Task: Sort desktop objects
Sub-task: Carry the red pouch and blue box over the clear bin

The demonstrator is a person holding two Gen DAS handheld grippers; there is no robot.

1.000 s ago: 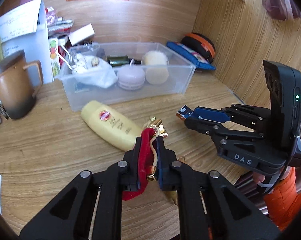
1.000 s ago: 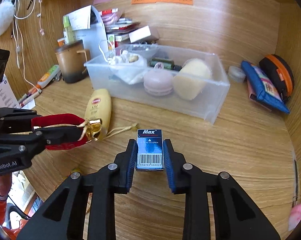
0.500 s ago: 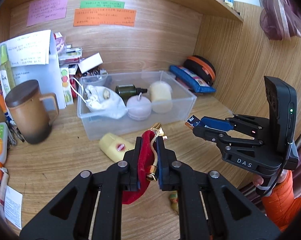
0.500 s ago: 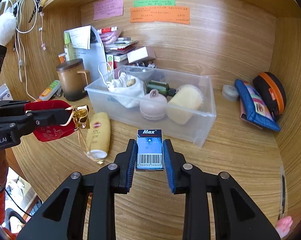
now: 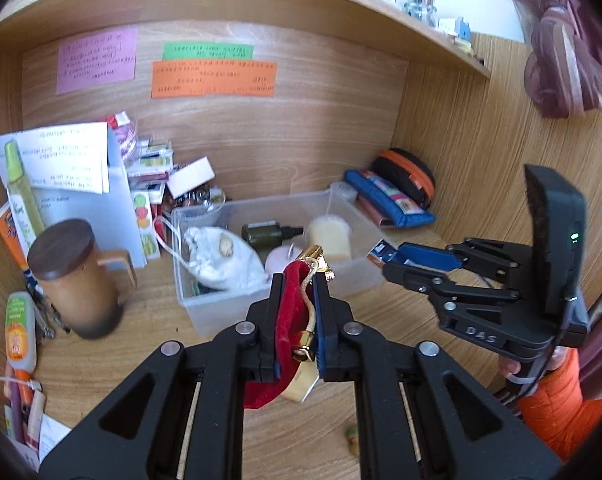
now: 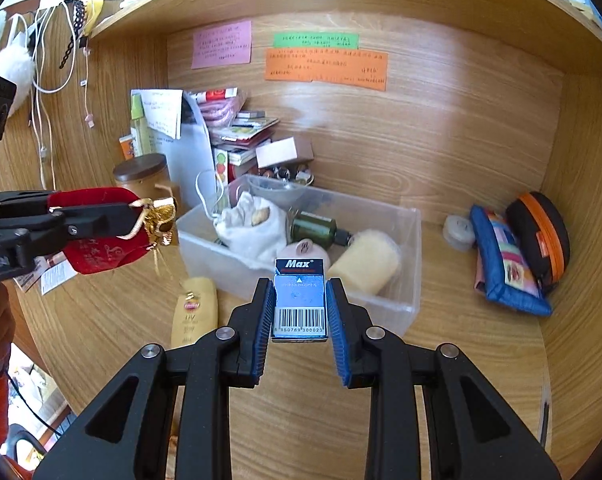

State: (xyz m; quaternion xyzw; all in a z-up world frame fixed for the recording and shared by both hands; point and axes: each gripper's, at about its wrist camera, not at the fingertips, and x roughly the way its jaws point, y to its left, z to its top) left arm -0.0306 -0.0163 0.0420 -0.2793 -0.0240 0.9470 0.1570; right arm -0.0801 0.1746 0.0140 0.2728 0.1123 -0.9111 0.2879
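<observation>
Red velvet drawstring pouch with gold cord is hanging pinched in the left gripper, jaws squeezed nearly together on the cloth, clear of the wooden desk. At twelve o'clock beyond it, the clear plastic bin is holding a white cloth bag, a dark green bottle and a cream cylinder. At four o'clock of the pouch, the right gripper is clamping a small blue Max staple box, jaws narrowly parted by its width. A yellow lotion tube is lying on the desk just before the bin. Risks, judged: the dangling cord snagging the bin rim; the smooth box slipping; the two grippers colliding over the bin.
</observation>
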